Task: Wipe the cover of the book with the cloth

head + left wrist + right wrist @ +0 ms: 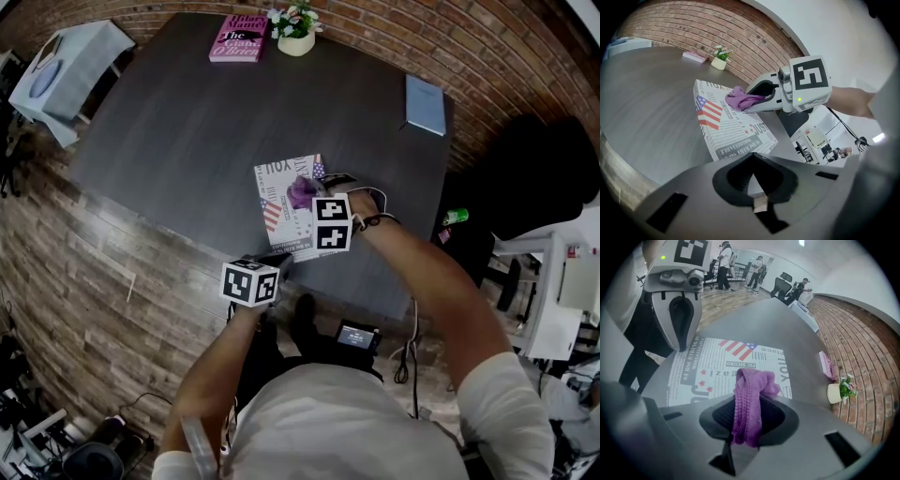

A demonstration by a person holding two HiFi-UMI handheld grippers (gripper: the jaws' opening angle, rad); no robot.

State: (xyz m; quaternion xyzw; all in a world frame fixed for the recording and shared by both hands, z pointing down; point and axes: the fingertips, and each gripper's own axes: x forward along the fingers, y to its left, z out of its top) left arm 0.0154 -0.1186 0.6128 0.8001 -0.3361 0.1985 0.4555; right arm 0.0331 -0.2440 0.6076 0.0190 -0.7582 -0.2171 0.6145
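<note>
A book with a newspaper-print cover and a flag picture (pixel 279 214) (pixel 723 125) (pixel 717 365) lies near the front edge of the dark table (pixel 187 131). My right gripper (pixel 306 193) (pixel 751 101) (pixel 746 416) points steeply down at the cover, shut on a bunched purple cloth (pixel 300 192) (pixel 739 99) (pixel 748 397) that rests on the book. My left gripper (pixel 273 263) (pixel 752 180) (pixel 682 344) is shut, its tips at the book's near edge. Whether they touch the book I cannot tell.
At the table's far edge lie a pink book (pixel 236 39) and a small potted plant (pixel 295 33) (pixel 720 58) (pixel 840 390). A blue-grey book (pixel 425 105) lies at the right edge. A black chair (pixel 530 178) stands to the right. People stand in the room beyond.
</note>
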